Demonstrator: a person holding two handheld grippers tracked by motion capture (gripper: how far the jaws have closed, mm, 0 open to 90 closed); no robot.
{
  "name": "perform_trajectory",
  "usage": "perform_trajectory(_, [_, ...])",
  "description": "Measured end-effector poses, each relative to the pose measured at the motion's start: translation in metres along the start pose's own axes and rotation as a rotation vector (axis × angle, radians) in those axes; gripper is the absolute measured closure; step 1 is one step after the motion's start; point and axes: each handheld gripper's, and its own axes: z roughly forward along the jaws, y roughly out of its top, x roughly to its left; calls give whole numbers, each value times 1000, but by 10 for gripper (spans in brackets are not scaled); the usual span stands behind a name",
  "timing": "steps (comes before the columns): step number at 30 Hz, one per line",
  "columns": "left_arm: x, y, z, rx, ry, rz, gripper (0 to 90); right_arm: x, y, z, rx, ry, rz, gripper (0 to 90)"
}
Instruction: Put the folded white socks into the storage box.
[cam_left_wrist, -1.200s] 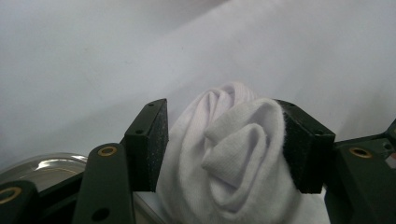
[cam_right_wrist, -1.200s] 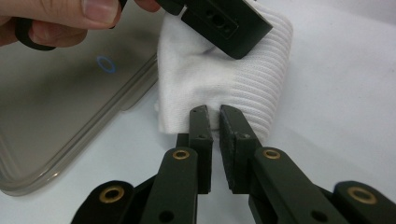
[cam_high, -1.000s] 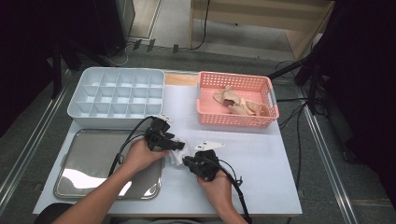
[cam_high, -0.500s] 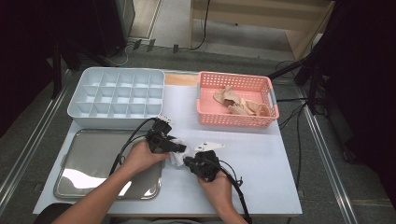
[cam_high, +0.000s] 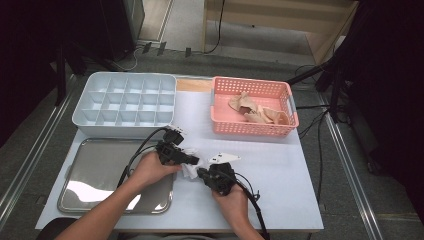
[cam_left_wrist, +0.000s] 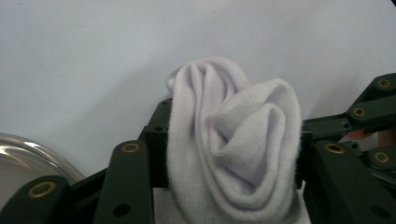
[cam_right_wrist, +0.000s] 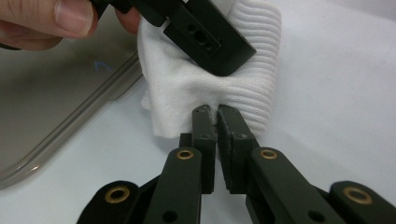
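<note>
**Two tools working a rolled white sock at the table's near edge**

Right gripper view is showing the right tool nearest, its jaws nearly together and pinching a small fold at the lower edge of the white sock. Just beyond, the left tool is crossing over the bundle, with a thumb and finger of the left hand showing at the upper left. Left gripper view is looking along the left tool, whose jaws have just been closing and are now standing at a middling width with the rolled sock between them, its sides touching both pads.

High view is placing the sock on the white table, between the two tools and just right of the steel tray. The left tool and right tool are meeting over it. Farther back are sitting the compartment box and the pink basket holding beige socks.

The sock is looking light, soft and springy; it will likely squash and unroll if released, so the thick middle of the roll seems the surest place to grip, with the pinched edge kept taut.

How much cloth the right tool is really catching is hard to judge, and the sock's underside is hidden. The tray is cut off in both gripper views.
</note>
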Motion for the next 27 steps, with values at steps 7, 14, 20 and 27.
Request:
perform_trajectory(7, [-6,-2,-1,-9,4,36,645,-2,-1,0,-5,3,1,871])
perform_trajectory(14, [-7,-2,-2,-9,19,52,700,-3,0,-1,3,15,21,851])
perform_trajectory(20, [3,1,-4,-16,-35,-37,702,-8,5,-9,33,49,50,722])
perform_trajectory(27, [6,5,-15,-42,-26,-42,700,-17,7,-18,97,60,51,644])
